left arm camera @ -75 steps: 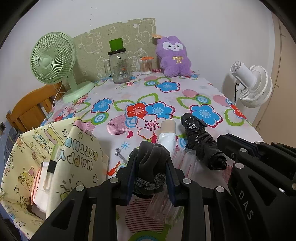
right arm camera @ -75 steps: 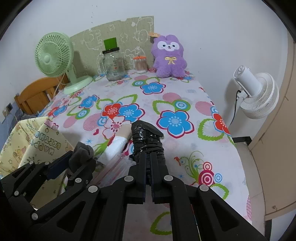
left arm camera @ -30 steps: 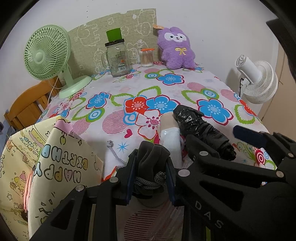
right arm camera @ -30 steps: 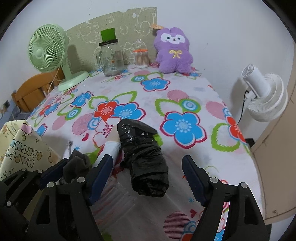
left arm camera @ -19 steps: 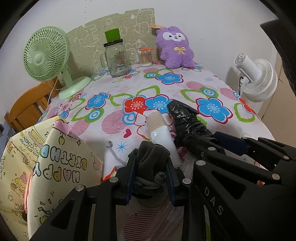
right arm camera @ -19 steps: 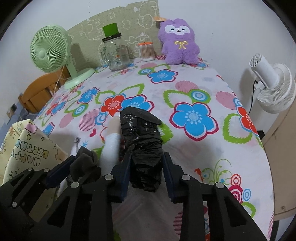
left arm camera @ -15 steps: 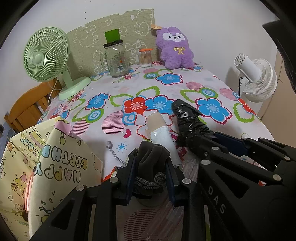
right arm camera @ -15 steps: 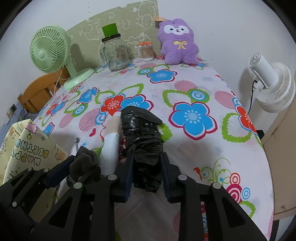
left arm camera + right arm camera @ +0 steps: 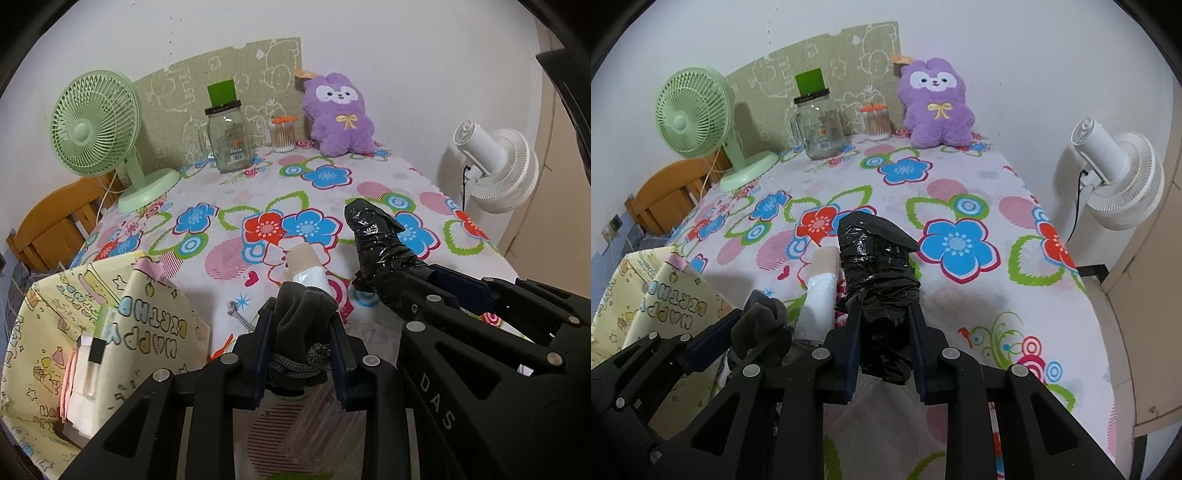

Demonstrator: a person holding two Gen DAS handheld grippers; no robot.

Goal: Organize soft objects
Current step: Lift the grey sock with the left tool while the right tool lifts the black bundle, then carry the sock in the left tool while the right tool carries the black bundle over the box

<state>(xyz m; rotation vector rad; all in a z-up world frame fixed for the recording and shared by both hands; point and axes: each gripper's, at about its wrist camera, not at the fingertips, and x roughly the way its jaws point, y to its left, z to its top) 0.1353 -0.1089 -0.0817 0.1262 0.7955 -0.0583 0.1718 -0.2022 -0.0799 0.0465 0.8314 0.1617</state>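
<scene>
The flowered tablecloth (image 9: 960,192) fills both views, with the yellow birthday bag (image 9: 110,332) at lower left. In the middle of the frame, the black plastic-wrapped bundle (image 9: 877,266) lies with its long axis running away from the right gripper (image 9: 884,332), whose jaws have just closed and now pinch its near end; it looks slightly lifted, though that's hard to judge. Just left, the left gripper (image 9: 301,339) is clamped on a dark grey cloth pouch (image 9: 303,317), nearer the bag.

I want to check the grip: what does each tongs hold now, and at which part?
Left tongs: the dark grey cloth bundle, at its corded near end. Right tongs: the black plastic-wrapped roll, at its near end.
</scene>
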